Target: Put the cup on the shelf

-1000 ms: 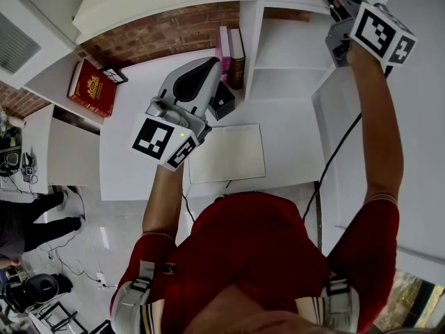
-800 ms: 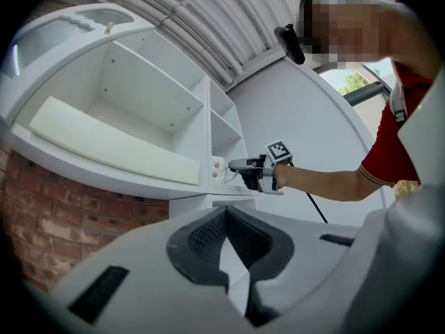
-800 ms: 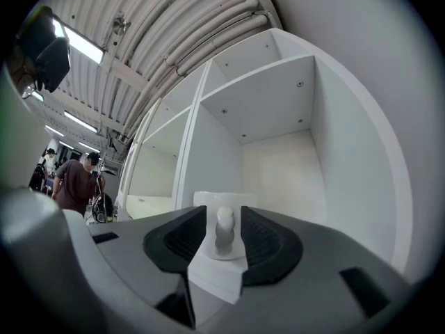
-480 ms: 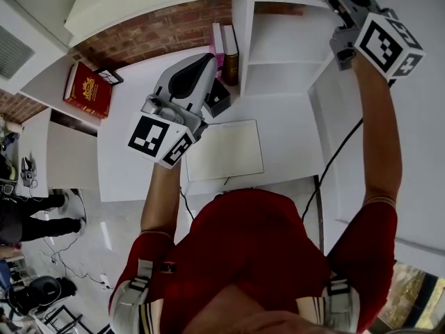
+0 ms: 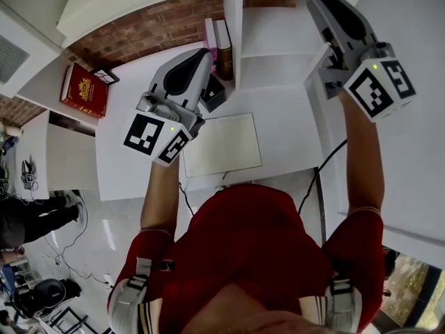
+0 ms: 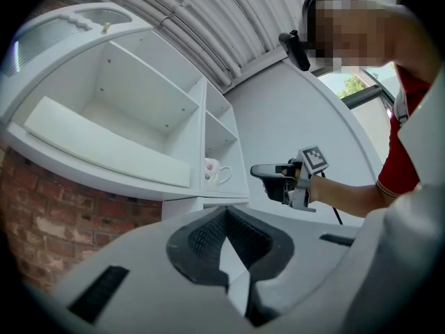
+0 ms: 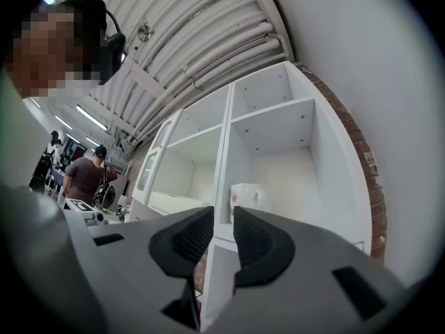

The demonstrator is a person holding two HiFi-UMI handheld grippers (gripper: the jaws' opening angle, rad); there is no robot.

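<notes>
A: Where is the cup?
B: On the shelf [image 7: 327, 179]. The cup [image 7: 245, 195] stands upright at 1 o'clock past the right gripper [image 7: 222, 218], clear of its jaws.
A: And the jaws?
B: The right ones are slightly apart, just been closing, with nothing between. The left gripper [image 6: 226, 218], farther off, has its jaws together and empty.

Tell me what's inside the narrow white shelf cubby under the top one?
A white ceramic cup with a pink mark stands upright there. The cup's inside is hidden.
</notes>
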